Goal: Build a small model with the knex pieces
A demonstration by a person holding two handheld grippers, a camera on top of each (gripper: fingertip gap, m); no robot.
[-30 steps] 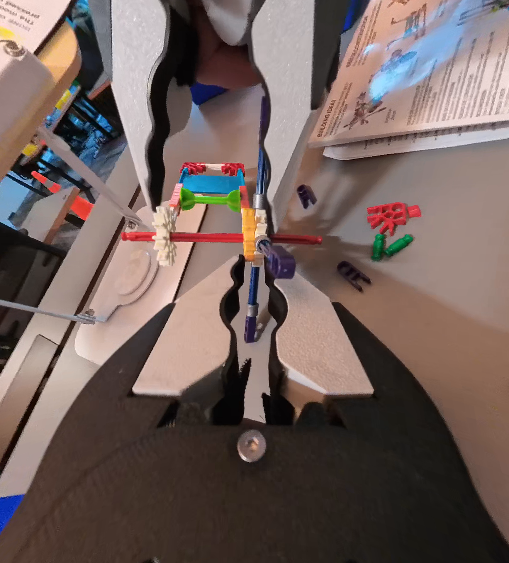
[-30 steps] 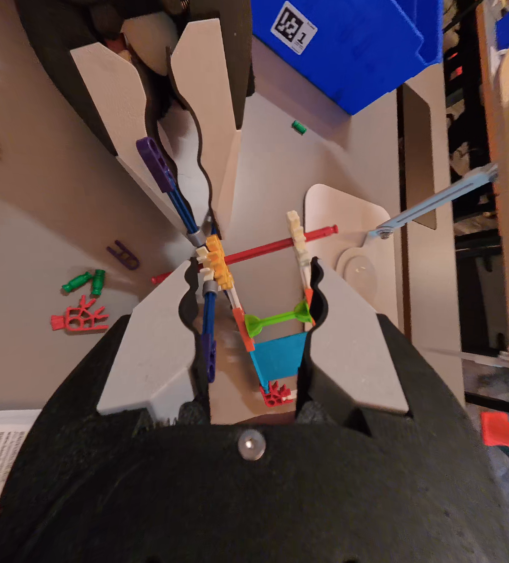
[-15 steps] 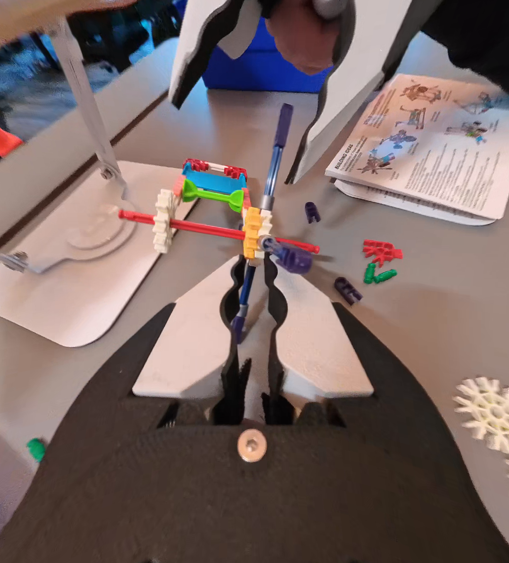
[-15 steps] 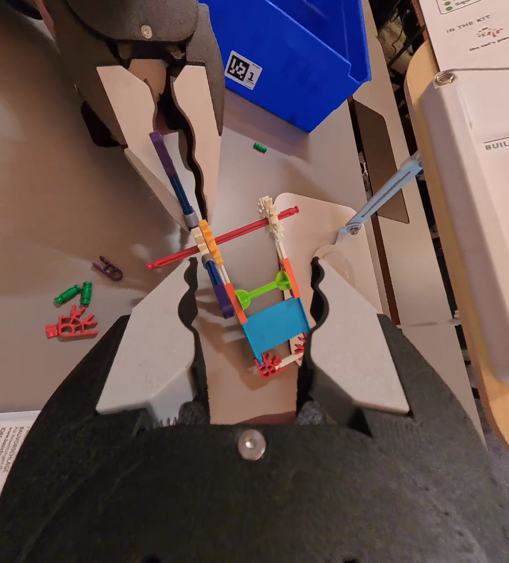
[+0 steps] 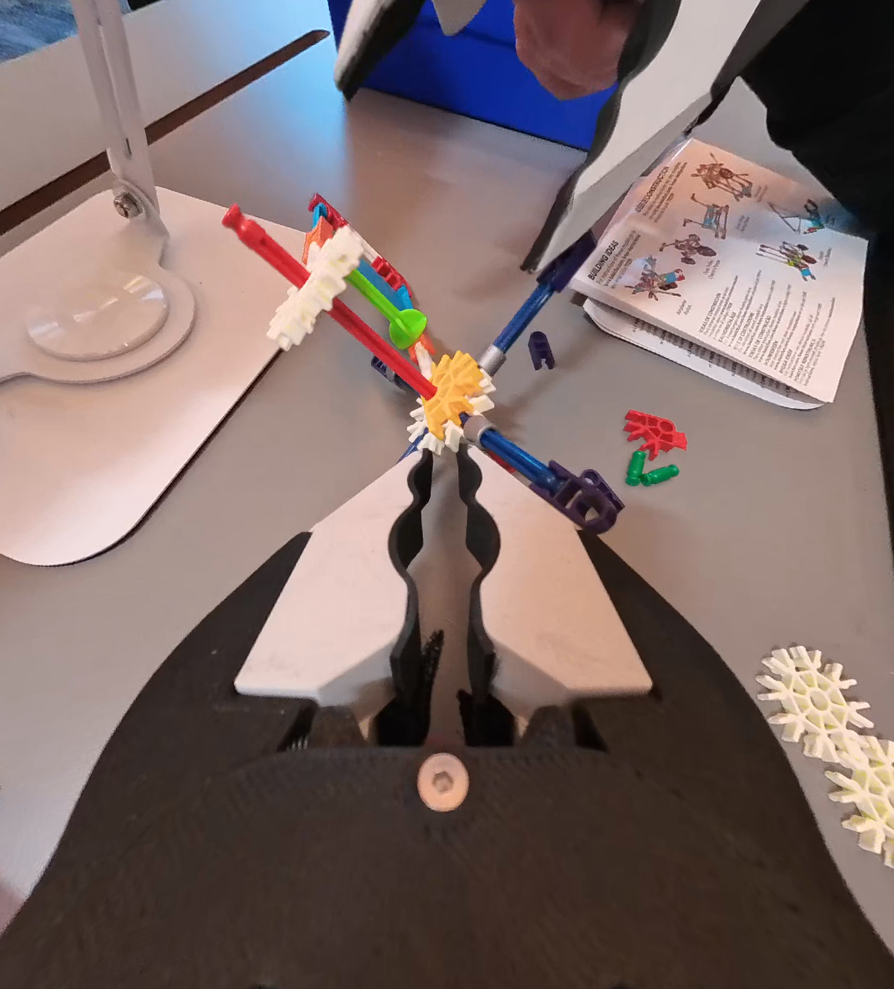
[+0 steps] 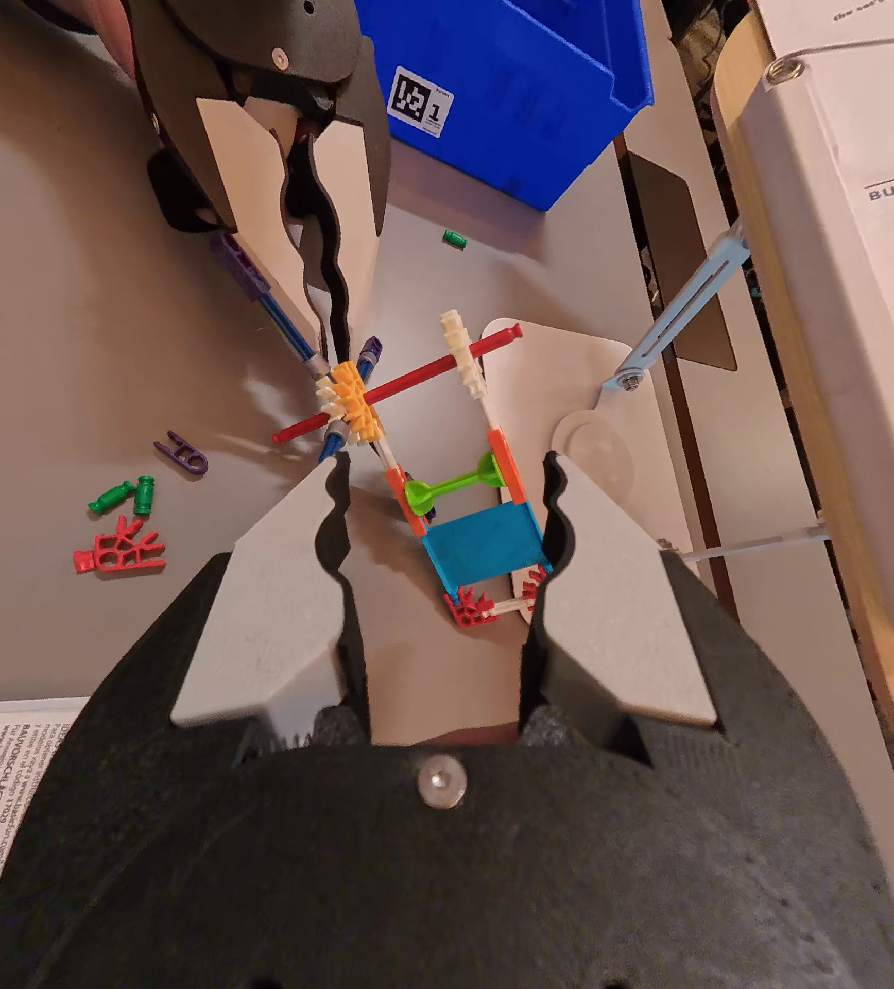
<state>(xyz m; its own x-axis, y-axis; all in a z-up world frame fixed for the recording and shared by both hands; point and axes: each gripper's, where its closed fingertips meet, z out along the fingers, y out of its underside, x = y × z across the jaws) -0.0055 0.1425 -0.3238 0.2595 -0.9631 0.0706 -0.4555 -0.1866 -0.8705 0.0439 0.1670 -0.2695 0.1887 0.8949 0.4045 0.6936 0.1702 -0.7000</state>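
Left gripper [image 5: 442, 463] pinches the toy [image 6: 351, 401] at its hub; right gripper [image 6: 442, 465] hangs wide, empty.
The model sits on the counter [image 5: 327, 134], partly over a white plate [image 5: 59, 428]; 2 white gears [image 5: 851, 749] lie loose.

A grey bench [image 5: 701, 562] carries a white stand base [image 5: 86, 428] at nine o'clock, a blue bin [image 6: 514, 107] at twelve, a leaflet [image 5: 728, 299] at two, white snowflake pieces [image 5: 851, 749] at four, and loose red [image 5: 653, 431], green [image 5: 648, 473] and purple pieces [image 5: 540, 350] at three.
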